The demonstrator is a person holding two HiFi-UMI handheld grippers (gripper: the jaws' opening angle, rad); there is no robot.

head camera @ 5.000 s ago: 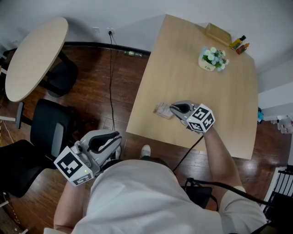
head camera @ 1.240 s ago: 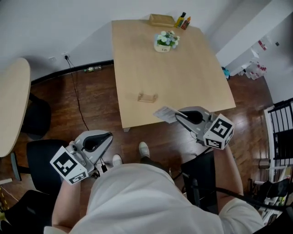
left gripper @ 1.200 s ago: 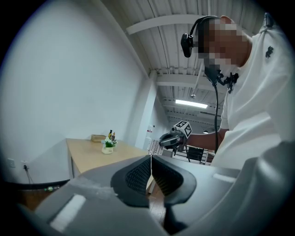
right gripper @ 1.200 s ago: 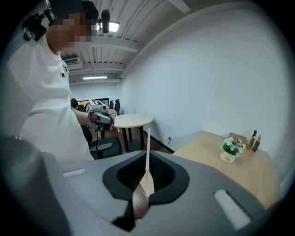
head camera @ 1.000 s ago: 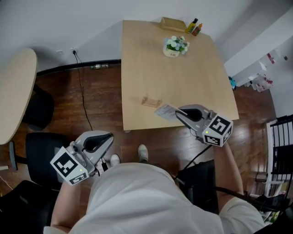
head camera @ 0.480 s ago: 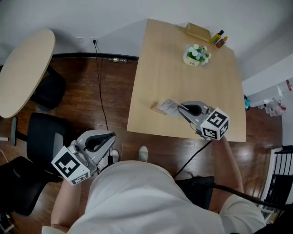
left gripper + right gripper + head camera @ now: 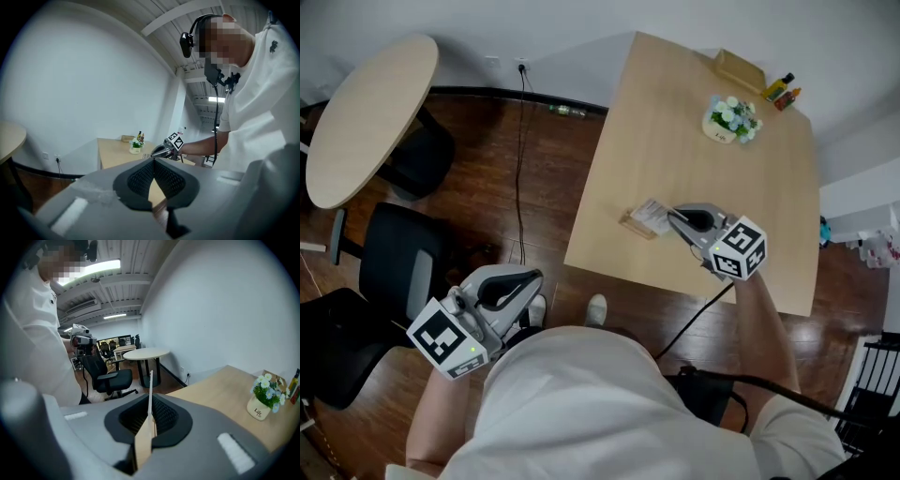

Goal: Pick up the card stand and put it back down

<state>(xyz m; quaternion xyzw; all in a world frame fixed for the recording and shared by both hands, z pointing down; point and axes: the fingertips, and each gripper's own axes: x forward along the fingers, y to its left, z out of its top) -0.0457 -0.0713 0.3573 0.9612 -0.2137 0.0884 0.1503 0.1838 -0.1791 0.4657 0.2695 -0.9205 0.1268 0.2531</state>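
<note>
My right gripper (image 7: 671, 218) hangs over the front left part of the square wooden table (image 7: 722, 187), shut on a thin pale card (image 7: 652, 213). A small wooden base (image 7: 634, 226) lies on the table right under the card's left end. I cannot tell whether the card sits in it. In the right gripper view the card (image 7: 150, 394) stands edge-on between the closed pads of the right gripper (image 7: 150, 405), tan lower down. My left gripper (image 7: 534, 278) is held low over the floor by my left hip. The pads of the left gripper (image 7: 153, 161) meet with nothing between them.
A small flower pot (image 7: 731, 120), a shallow wooden tray (image 7: 744, 67) and two little bottles (image 7: 786, 89) stand at the table's far end. A round table (image 7: 366, 117) and a black office chair (image 7: 394, 272) stand at the left. A black cable (image 7: 522, 159) runs across the floor.
The right gripper has carried the card from off the table's front edge back over the wooden base. The head view has swung. The left gripper has stayed put.
</note>
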